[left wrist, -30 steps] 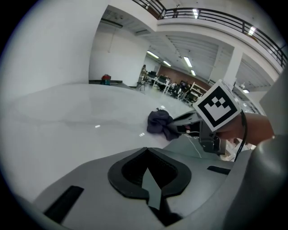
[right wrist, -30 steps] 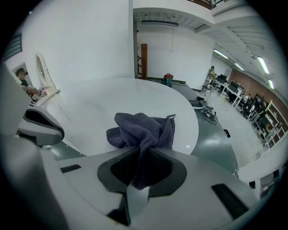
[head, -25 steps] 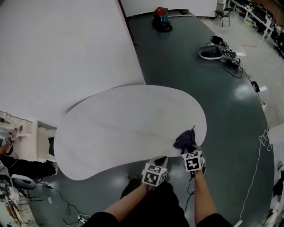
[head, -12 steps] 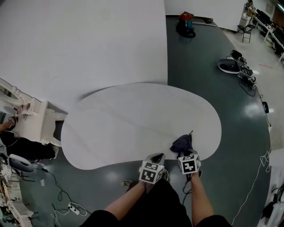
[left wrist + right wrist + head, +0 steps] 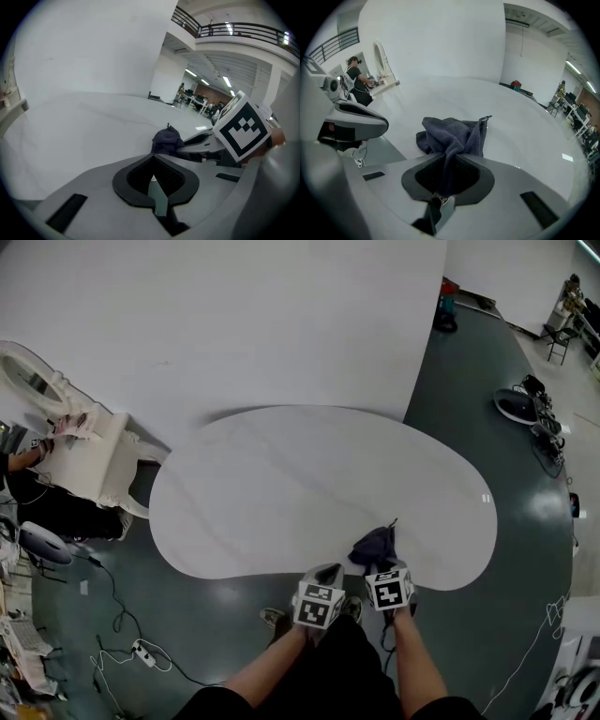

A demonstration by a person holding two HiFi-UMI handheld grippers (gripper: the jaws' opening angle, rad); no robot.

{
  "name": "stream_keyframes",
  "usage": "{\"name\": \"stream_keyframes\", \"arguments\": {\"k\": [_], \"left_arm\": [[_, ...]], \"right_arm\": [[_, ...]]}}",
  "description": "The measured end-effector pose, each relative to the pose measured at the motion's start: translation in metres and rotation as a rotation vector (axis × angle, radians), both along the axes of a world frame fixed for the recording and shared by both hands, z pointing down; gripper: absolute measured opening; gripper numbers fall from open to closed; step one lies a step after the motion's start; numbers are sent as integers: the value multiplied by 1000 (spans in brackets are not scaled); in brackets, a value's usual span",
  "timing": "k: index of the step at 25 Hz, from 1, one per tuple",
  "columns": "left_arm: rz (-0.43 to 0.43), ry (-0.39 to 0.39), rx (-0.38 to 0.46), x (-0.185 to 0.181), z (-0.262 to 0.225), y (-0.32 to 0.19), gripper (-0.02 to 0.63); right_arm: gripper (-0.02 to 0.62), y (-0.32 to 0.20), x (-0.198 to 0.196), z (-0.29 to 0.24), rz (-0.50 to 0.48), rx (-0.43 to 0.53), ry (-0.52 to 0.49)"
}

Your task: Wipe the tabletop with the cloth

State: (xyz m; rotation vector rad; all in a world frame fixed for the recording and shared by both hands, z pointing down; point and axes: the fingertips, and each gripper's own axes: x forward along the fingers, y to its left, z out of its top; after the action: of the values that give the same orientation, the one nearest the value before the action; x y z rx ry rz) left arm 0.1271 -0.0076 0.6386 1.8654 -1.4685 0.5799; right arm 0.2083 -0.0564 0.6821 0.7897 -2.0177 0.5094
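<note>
A dark blue cloth (image 5: 374, 544) (image 5: 452, 136) lies bunched on the white kidney-shaped tabletop (image 5: 300, 488) near its front edge. My right gripper (image 5: 379, 569) (image 5: 450, 157) is shut on the cloth, a fold of it pinched between the jaws. My left gripper (image 5: 327, 575) (image 5: 153, 164) hovers at the table's front edge just left of the right one, shut with nothing in it. In the left gripper view the cloth (image 5: 166, 140) and the right gripper (image 5: 220, 145) show ahead and to the right.
A white wall panel (image 5: 216, 324) stands behind the table. A person sits by white furniture (image 5: 89, 460) at the left. Cables and a power strip (image 5: 141, 650) lie on the dark green floor. More gear (image 5: 520, 407) lies on the floor at the far right.
Both grippers have moved left along the table's front edge, the right one dragging the cloth with it. The head view has swung left, showing more of the furniture.
</note>
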Motion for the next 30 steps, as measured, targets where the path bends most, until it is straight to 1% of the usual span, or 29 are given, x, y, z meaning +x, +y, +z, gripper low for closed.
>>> {"name": "stream_keyframes", "arguments": {"k": [5, 13, 18, 24, 30], "left_arm": [[-99, 15, -22, -48, 2, 19, 6], [-246, -1, -22, -126, 0, 54, 6], [-337, -30, -23, -181, -2, 76, 6], [-433, -43, -22, -238, -5, 108, 6], [-521, -64, -17, -302, -5, 138, 6]], "right_arm": [[41, 8, -47, -2, -41, -21, -5], [41, 31, -121, 0, -139, -35, 2], [41, 54, -182, 0, -239, -33, 1], [41, 83, -252, 3, -362, -18, -1], [41, 111, -314, 1, -426, -17, 6]]}}
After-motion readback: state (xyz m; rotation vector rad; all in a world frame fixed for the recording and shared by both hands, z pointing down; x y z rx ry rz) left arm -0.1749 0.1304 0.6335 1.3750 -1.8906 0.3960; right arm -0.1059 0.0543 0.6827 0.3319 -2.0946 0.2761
